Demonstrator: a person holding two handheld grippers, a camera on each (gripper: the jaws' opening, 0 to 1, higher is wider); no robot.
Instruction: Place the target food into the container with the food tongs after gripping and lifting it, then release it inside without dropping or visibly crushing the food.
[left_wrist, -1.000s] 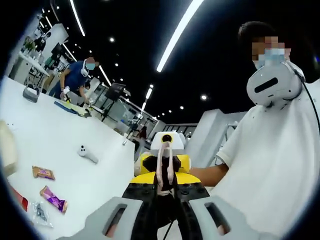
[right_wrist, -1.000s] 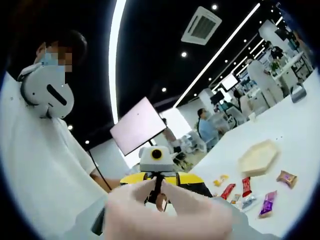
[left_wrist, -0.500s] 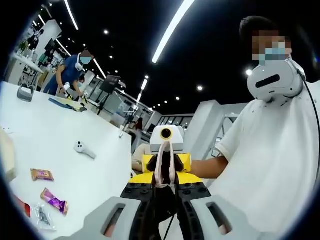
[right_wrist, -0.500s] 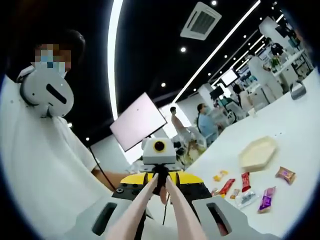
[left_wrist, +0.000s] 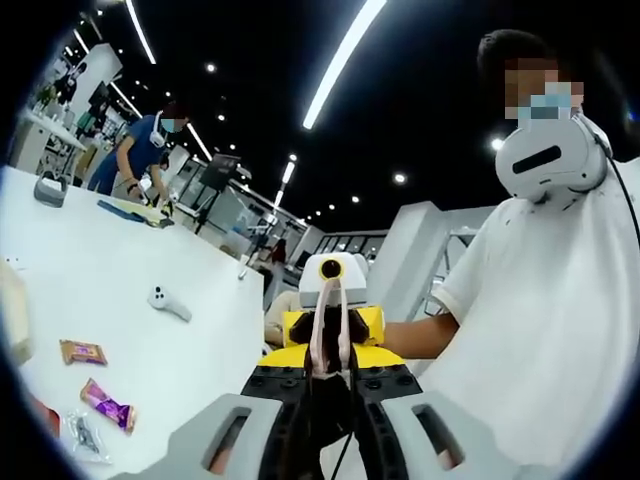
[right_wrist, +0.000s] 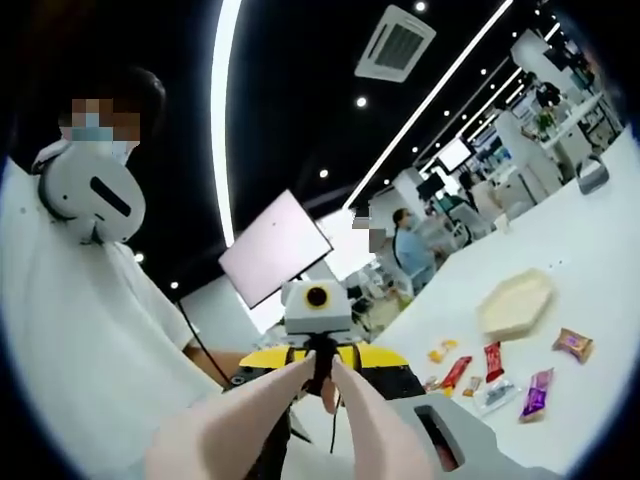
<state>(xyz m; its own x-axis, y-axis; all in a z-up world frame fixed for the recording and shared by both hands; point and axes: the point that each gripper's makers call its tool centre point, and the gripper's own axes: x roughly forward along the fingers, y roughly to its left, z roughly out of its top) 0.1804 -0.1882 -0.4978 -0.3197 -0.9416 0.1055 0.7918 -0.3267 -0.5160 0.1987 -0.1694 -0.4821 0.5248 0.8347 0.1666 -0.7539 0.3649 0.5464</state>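
This is still the setting-up step: nothing is picked yet, and the tongs are held up in the air in front of the person, well above the tabletop. They span between the left gripper and the right gripper, which face each other closely.

The food, a scatter of wrapped snacks, lies on the tabletop near the pale six-sided container; which packet is the target I cannot tell.

Next, I'd judge, one gripper needs a firm hold on the tongs before they go down to a packet.

The left jaws sit around the near end of the tongs, but whether they pinch it I cannot tell. The pink arms hide the right jaws, so their gap is unclear too.
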